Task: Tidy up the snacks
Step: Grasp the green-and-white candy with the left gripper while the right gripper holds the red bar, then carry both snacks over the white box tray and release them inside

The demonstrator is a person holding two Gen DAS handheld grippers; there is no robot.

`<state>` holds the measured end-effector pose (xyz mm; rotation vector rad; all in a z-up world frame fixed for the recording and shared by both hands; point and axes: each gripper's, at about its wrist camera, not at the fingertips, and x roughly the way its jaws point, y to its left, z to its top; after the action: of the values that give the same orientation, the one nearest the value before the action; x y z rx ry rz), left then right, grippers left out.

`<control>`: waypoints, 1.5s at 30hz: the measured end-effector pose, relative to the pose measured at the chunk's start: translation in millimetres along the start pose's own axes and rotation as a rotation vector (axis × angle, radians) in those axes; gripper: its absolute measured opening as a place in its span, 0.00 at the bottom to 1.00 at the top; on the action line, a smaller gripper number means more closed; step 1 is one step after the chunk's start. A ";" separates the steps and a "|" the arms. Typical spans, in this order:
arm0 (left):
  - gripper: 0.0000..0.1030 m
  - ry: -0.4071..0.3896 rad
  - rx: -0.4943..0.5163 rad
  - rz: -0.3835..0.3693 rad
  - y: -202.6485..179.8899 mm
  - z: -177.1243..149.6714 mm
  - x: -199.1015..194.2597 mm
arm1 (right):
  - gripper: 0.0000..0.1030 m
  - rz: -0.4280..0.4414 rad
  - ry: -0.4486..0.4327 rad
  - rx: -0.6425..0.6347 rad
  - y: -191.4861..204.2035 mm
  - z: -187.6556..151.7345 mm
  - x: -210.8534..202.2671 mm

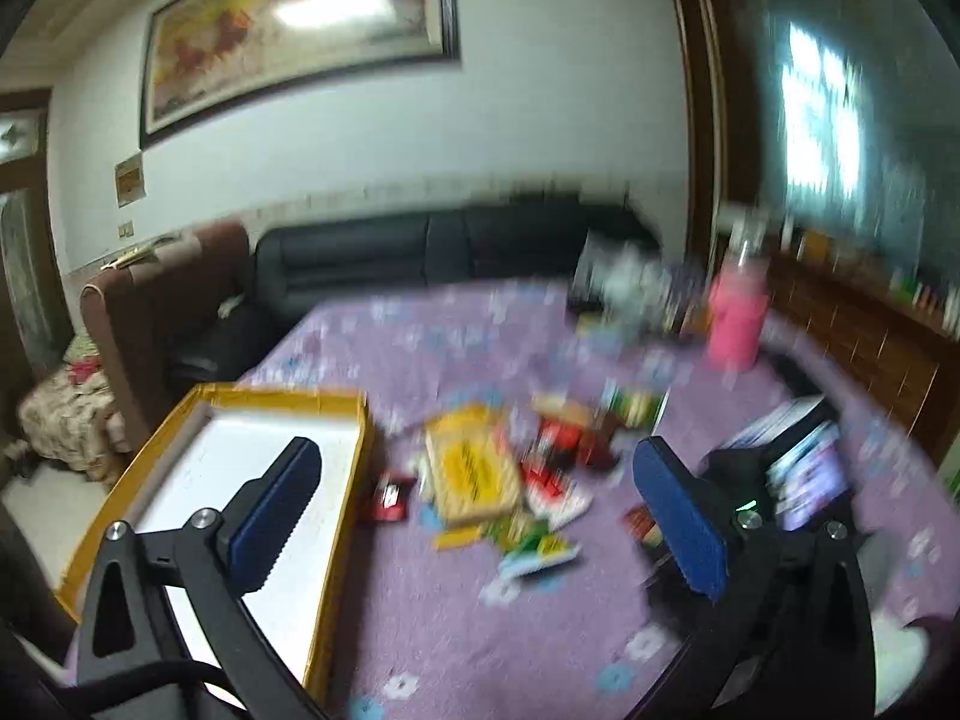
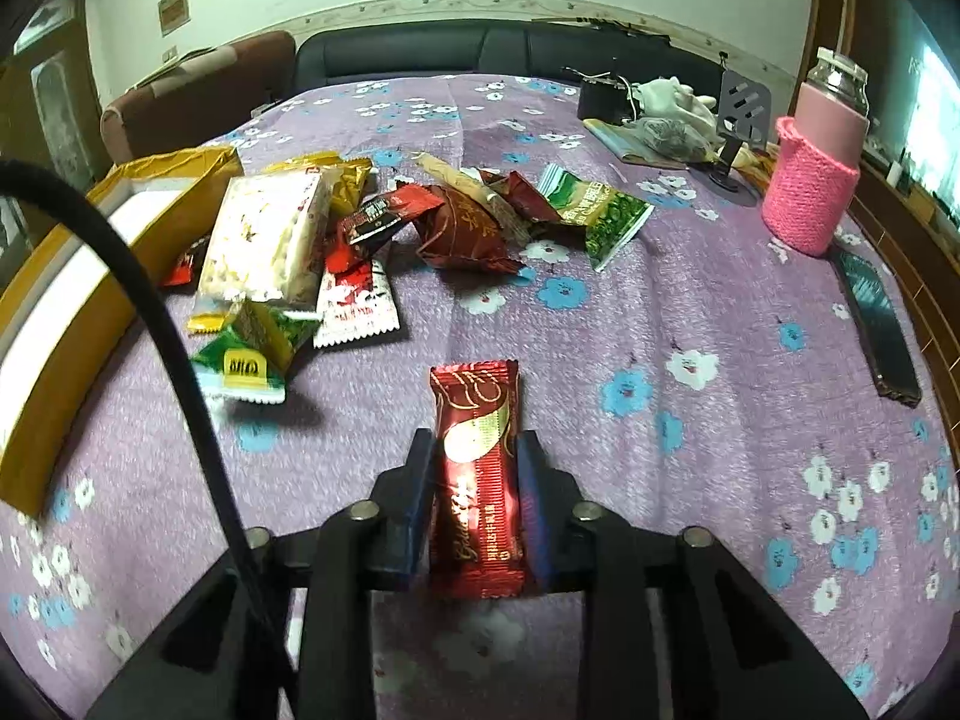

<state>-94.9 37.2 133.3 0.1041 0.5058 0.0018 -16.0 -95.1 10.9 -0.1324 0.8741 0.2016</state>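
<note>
My right gripper (image 2: 474,450) is shut on a red wafer-bar packet (image 2: 477,480), held just above the purple flowered tablecloth. A pile of snack packets (image 2: 336,234) lies ahead to the left, with a white rice-cracker pack (image 2: 264,240) on top, beside the yellow-walled white-floored box (image 2: 78,276). My left gripper (image 1: 474,498) is open and empty, above the table. Its left finger hangs over the box (image 1: 252,480). The blurred snack pile (image 1: 498,468) lies between its fingers. The right gripper's body (image 1: 798,480) shows at the right.
A jar in a pink knitted sleeve (image 2: 816,180) stands at the far right, with a dark phone stand (image 2: 741,120), gloves and bags behind it. A dark remote-like bar (image 2: 876,330) lies by the right edge. A black sofa (image 1: 444,246) stands beyond the table.
</note>
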 end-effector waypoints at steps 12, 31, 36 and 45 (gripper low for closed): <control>0.56 0.439 -0.084 -0.148 -13.0 -36.5 117.4 | 0.25 0.049 0.010 0.115 -34.0 -8.7 -7.7; 0.34 0.342 -0.188 -0.219 14.2 -22.8 58.9 | 0.24 0.132 -0.103 0.129 -31.1 -10.5 -29.3; 0.34 0.247 -0.229 -0.175 58.4 -10.0 -14.5 | 0.24 0.248 -0.174 0.116 -11.8 -1.5 -60.2; 0.34 0.146 -0.178 0.002 144.3 4.8 -106.9 | 0.24 0.554 -0.227 -0.010 84.0 56.9 -141.7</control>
<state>-182.6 177.3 203.6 -0.0703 0.6492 0.0567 -81.2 -19.3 153.6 0.1265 0.6666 0.7248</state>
